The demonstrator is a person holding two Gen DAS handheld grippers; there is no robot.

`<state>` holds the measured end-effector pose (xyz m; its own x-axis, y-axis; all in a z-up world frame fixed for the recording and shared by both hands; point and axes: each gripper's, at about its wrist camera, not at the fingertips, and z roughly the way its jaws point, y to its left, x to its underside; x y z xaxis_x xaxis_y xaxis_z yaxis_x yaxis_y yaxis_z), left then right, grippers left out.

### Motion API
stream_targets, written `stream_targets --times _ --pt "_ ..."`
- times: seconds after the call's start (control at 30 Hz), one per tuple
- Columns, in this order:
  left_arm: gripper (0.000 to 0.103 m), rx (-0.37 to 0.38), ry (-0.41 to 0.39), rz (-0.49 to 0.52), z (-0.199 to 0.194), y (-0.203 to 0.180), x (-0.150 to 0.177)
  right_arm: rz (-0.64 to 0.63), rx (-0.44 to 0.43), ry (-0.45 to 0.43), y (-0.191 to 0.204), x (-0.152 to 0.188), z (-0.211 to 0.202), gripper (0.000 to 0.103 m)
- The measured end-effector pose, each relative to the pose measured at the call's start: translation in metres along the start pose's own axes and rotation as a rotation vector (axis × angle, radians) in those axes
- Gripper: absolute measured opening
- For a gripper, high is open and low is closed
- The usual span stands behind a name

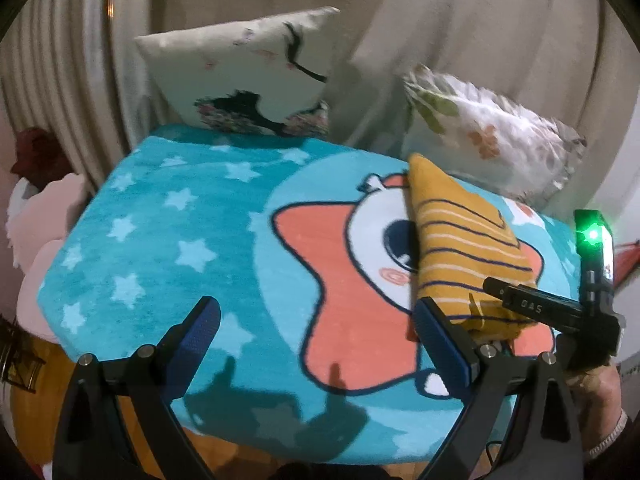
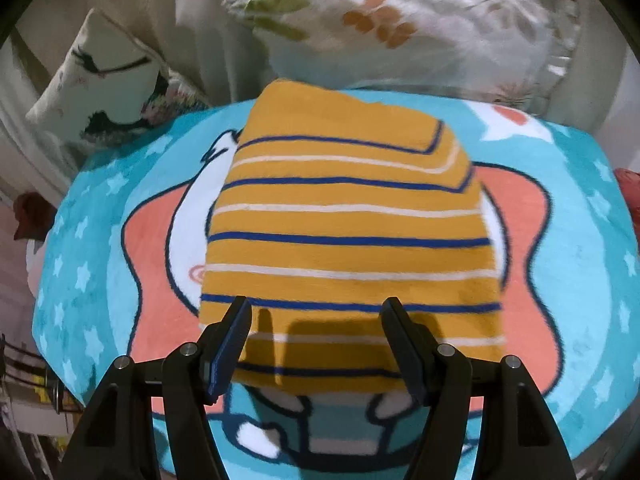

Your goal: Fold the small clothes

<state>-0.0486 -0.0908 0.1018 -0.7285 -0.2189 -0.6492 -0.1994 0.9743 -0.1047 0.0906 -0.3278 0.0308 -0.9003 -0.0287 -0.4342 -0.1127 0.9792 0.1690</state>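
A small mustard-yellow garment with blue and white stripes (image 2: 348, 236) lies folded into a rough rectangle on a blue cartoon blanket (image 2: 580, 280). My right gripper (image 2: 316, 312) is open, its jaws spread over the garment's near edge, holding nothing. In the left wrist view the same garment (image 1: 460, 248) lies at the right, with the right gripper (image 1: 520, 300) over its near end. My left gripper (image 1: 316, 316) is open and empty above the blanket (image 1: 160, 220), left of the garment.
A white cushion with a dark branch print (image 1: 248, 76) and a floral pillow (image 1: 488, 132) stand at the blanket's far edge against pale curtains. Pink and red items (image 1: 36, 208) sit off the left side. An orange surface (image 1: 224, 452) shows below the blanket's near edge.
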Motion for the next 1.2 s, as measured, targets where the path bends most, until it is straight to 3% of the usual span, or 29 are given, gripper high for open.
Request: stream_targets --times 0.27,0.73,0.93,1.2 --pt "0.097 0.085 0.071 0.160 0.020 -0.045 0.010 0.107 0.101 0.008 -0.048 0.043 -0.019 0.073" --pt "0.097 0.207 0.182 0.195 0.047 -0.053 0.030 0.166 0.225 0.054 -0.064 0.091 -0.030 0.073" --pt "0.097 0.212 0.231 0.181 0.056 -0.055 0.038 0.192 0.252 0.030 -0.069 0.100 -0.036 0.073" --pt "0.097 0.141 0.193 0.158 0.047 -0.066 0.028 0.098 0.231 -0.057 -0.064 0.081 -0.044 0.073"
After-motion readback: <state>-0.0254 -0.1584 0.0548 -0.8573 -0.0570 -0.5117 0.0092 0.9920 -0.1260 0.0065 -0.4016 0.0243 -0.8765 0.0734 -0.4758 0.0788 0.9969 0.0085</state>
